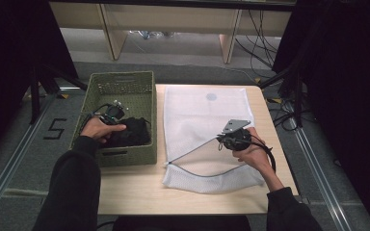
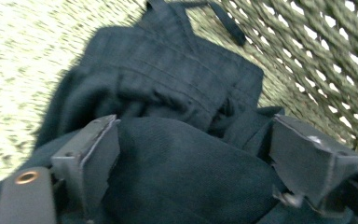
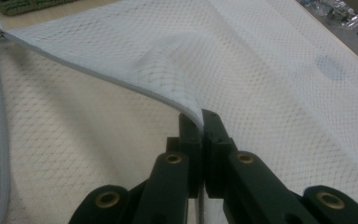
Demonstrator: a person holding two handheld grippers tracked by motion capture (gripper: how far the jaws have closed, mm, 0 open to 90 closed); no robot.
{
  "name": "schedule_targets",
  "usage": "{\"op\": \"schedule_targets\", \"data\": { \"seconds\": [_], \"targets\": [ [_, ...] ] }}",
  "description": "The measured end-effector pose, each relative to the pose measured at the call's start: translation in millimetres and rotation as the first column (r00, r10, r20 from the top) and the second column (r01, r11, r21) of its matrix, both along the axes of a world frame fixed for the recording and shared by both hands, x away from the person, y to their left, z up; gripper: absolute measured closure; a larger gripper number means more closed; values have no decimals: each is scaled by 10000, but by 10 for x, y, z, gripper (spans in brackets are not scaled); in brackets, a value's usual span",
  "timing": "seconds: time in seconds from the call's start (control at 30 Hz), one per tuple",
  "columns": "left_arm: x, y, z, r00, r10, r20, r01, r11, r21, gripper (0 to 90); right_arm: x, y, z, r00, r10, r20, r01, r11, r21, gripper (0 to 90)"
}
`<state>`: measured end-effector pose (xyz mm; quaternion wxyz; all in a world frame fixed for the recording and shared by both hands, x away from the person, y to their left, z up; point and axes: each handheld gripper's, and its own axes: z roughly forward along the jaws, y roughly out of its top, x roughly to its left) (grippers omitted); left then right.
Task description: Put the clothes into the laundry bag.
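Left tongs spread wide, jaws either side of dark garment — garment sits in green basket, left of counter. Right tongs clenched on upper edge of white mesh bag — lifted at zip opening, near-right; bag lies mid-counter.

a lab: black curtains, floor cables, aluminium rails

A light wooden table stands before pale shelving, cables trailing behind.
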<state>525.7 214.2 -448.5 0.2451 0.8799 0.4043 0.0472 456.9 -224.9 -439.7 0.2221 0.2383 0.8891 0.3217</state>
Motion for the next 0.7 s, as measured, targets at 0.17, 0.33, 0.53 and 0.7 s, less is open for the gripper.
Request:
{"op": "schedule_targets", "data": {
  "seconds": [0.17,0.33,0.53,0.7],
  "targets": [
    [7,25,-74,10000,5,-86,-6,10000,-46,155,-5,10,-8,9999,-62,-123,62,10000,-22,893],
    [28,-73,-230,9997,-93,-237,100,9994,318,116,5,19,-21,9999,20,-164,-21,10000,-74,891],
    [77,-167,-273,9998,-127,-150,156,9780,2082,220,-4,8,-12,9997,-98,-234,98,10000,14,889],
    [149,-150,-161,9764,1812,1178,-1978,9689,1489,673,3,2,-7,9998,-51,-177,52,10000,9,889]
  ]
}}
